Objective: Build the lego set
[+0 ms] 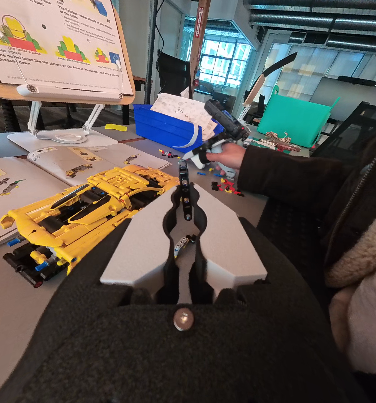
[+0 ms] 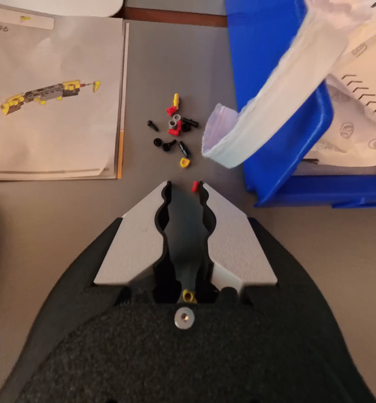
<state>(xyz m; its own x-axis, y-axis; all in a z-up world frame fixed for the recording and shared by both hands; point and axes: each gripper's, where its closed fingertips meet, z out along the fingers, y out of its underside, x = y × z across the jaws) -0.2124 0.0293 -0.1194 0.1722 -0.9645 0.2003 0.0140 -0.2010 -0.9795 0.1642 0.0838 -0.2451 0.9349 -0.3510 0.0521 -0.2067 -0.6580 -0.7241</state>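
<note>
My left gripper (image 1: 185, 188) is shut on a black lego beam (image 1: 184, 181) with holes, held upright above the table. The yellow and black lego car (image 1: 78, 209) lies on the table to its left, partly on the instruction booklet (image 1: 99, 161). My right gripper (image 2: 184, 183) is open and empty, pointing down at the grey table. A small red pin (image 2: 195, 186) lies just by its right fingertip. A cluster of small red, black, yellow and grey pins (image 2: 176, 128) lies ahead of it. In the left wrist view a hand holds the right gripper (image 1: 190, 155) above the table.
A blue bin (image 2: 276, 109) with paper bags stands at the right, a white strip (image 2: 254, 115) hanging over its wall. The open booklet (image 2: 52, 98) lies at the left. A document stand (image 1: 58, 87) stands behind the car. More loose pins (image 1: 225, 185) lie near the person's sleeve. The gap from one gripper's tips to the other's is roughly 40 cm.
</note>
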